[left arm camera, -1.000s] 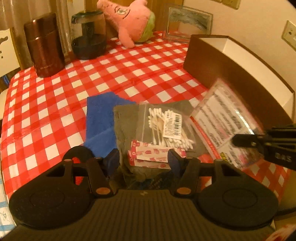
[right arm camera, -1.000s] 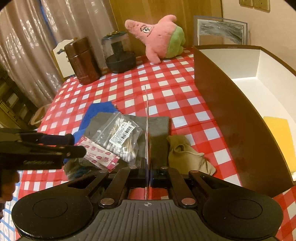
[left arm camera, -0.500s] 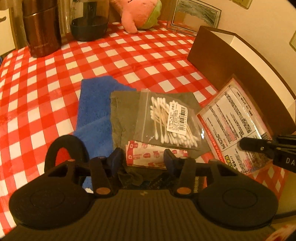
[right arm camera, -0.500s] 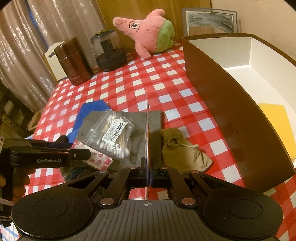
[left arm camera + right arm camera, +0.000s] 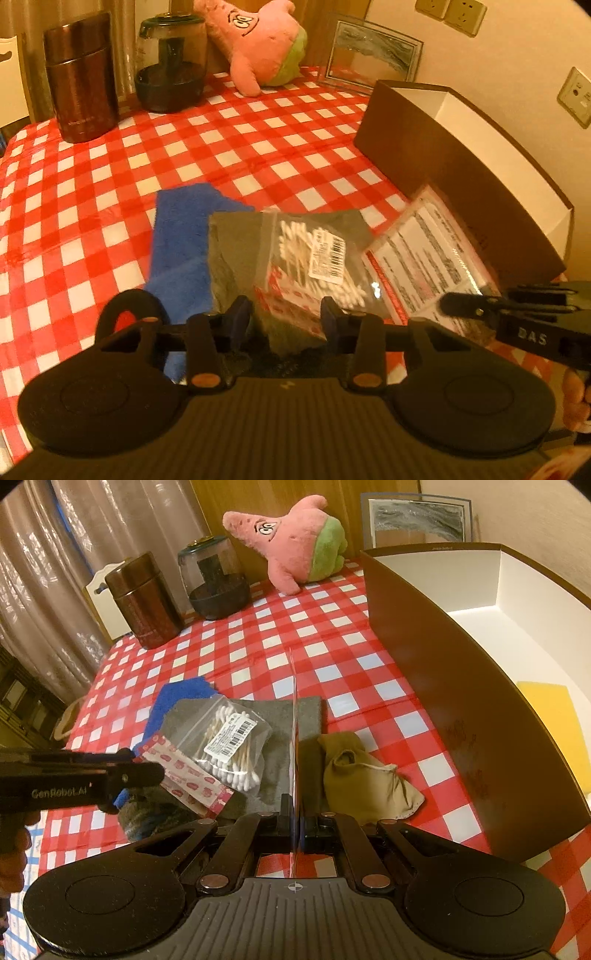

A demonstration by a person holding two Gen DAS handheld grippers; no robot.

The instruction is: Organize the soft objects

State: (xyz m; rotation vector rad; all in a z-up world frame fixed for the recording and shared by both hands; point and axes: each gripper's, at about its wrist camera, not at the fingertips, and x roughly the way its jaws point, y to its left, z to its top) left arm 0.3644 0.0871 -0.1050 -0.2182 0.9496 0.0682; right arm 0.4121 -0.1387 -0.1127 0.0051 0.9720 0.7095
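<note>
My left gripper (image 5: 286, 320) sits low over the pile of soft things at the near edge of the checked tablecloth (image 5: 110, 177). Its jaws are closing, and between the blue pads I see the near corner of the grey cloth (image 5: 236, 258) and the red-and-white strip of plasters (image 5: 291, 306) lying on it; I cannot tell whether the pads press on either yet. A clear bag of cotton swabs (image 5: 317, 254) lies on top of the grey cloth, just beyond the plasters. A blue cloth (image 5: 181, 236) pokes out from under the grey one on its left side.

My right gripper (image 5: 294, 825) has its jaws together on a flat printed packet (image 5: 428, 254), which its own camera sees edge-on as a thin upright line. From the left camera the packet hangs tilted, blurred, just right of the swabs and in front of the brown box (image 5: 436, 162). An olive fabric pouch (image 5: 364, 775) lies crumpled on the tablecloth beside the grey cloth, between it and the box wall. Inside the box, on its white floor, lies a yellow sheet (image 5: 550, 720).

At the far end of the table stand a brown canister (image 5: 83, 77), a dark glass jar (image 5: 170, 62) and a pink star plush (image 5: 258, 40), well apart from the pile
</note>
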